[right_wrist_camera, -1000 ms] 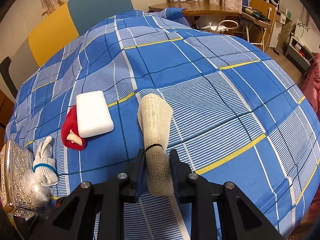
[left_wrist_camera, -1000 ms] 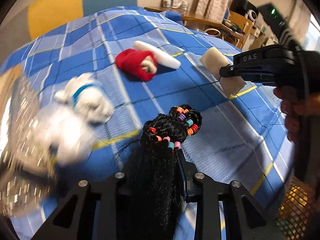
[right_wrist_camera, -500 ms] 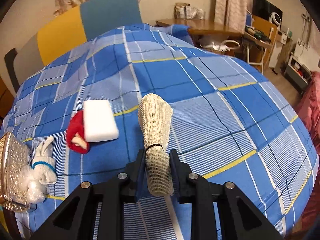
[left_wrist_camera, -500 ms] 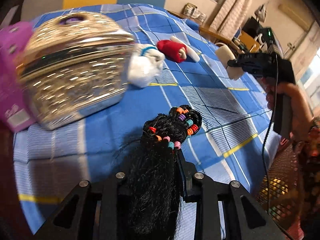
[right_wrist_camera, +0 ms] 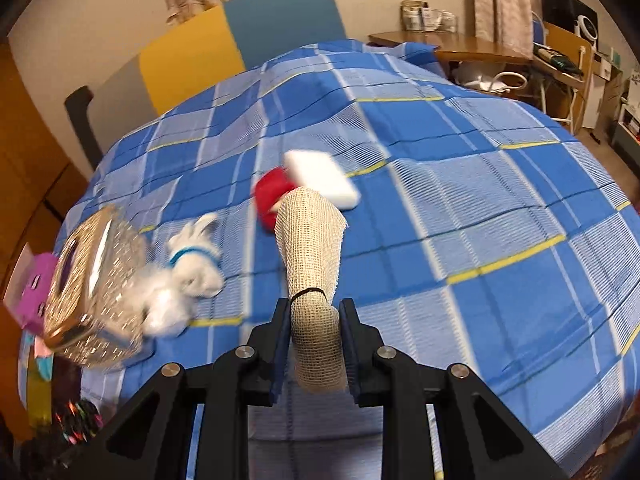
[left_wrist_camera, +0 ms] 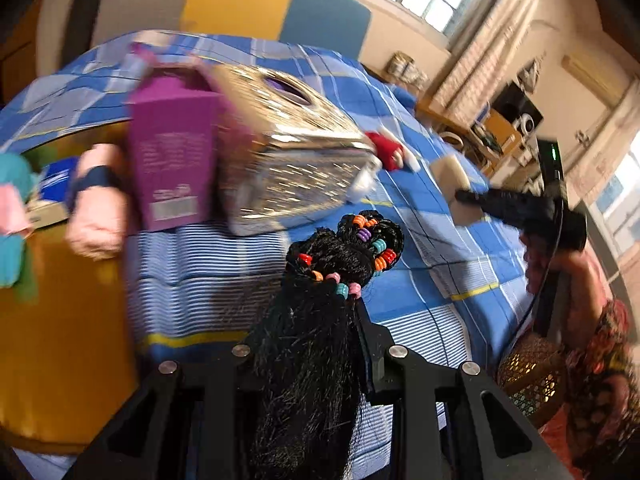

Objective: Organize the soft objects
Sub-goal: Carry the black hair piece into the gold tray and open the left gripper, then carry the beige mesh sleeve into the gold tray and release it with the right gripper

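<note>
Coarse open-weave beige gauze roll, glossy embossed silver metal tissue box, matt woven-cloth checked bedspread, fluffy white plush.

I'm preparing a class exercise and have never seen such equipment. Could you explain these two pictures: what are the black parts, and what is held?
A person holds a two-finger tool in each hand; a fisheye camera on each looks along its fingers. The left tool grips a black hairpiece with coloured beads. The right tool grips a beige mesh roll. On the blue checked bedspread lie a white sponge, a red soft item, a white plush toy and a shiny metallic box.
</note>
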A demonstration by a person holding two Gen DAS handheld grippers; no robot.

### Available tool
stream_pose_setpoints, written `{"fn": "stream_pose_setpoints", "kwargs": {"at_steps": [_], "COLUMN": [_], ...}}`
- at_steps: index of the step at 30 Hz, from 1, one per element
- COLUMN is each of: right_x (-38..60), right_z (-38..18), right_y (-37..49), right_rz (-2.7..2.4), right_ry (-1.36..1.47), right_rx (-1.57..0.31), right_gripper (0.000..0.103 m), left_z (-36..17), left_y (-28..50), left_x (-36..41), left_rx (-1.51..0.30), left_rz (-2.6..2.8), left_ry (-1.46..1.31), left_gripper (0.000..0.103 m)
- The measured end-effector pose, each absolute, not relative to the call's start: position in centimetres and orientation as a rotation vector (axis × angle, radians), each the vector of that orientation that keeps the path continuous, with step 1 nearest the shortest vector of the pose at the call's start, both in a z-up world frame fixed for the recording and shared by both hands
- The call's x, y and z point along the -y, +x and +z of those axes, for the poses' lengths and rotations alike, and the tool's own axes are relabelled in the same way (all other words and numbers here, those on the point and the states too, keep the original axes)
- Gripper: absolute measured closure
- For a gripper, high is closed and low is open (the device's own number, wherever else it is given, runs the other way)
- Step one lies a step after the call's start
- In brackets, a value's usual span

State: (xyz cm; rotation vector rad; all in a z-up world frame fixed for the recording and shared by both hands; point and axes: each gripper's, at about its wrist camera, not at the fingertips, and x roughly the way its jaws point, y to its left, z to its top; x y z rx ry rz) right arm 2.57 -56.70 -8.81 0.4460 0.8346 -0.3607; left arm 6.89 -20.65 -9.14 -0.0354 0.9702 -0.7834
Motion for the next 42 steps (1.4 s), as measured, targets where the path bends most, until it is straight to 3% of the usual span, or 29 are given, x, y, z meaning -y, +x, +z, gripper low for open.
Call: {"fn": "stream_pose_setpoints", "kwargs": {"at_steps": [10,19,31,36,40,42], "right_x": [50.0,44.1,36.7,33.4,30.6,29.5], "right_z": [-8.6,-7.6,-5.6,-5.0,-4.8,-4.9], "right_y": [1.3,0.2,-0.6,-0.1,0.6,1.1], "right_rz": [-0.258,-0.165,-0.03,0.028,0.079,0.107], "right_ry": [0.415,0.381,0.319,0.272,0.231,0.221], "right_rx": [-0.841,-0.837,-0.822,-0.823,-0.834,-0.842], "right_gripper": [0.08,0.08,0.08,0.08,0.08,0.08], "left_z": [-7.1,-8.9,-12.3,-11.6,-10.5,-10.2], "left_y": [10.0,15.4,19.2,18.7,17.1,16.0], "left_x": [8.6,-0.7,-5.2,-5.2,-5.4,-5.7], "left_rx": [-0.88,-0.868,-0.915,-0.867,-0.815,-0.796], "left_rz": [-0.553,-0.326,-0.177,-0.153,-0.122,-0.11], "left_ry": [-0.165,-0.292,-0.323,-0.287,-0.257,-0.267], "left_gripper": [0.073,0.073,0.072,0.035,0.03,0.022]}}
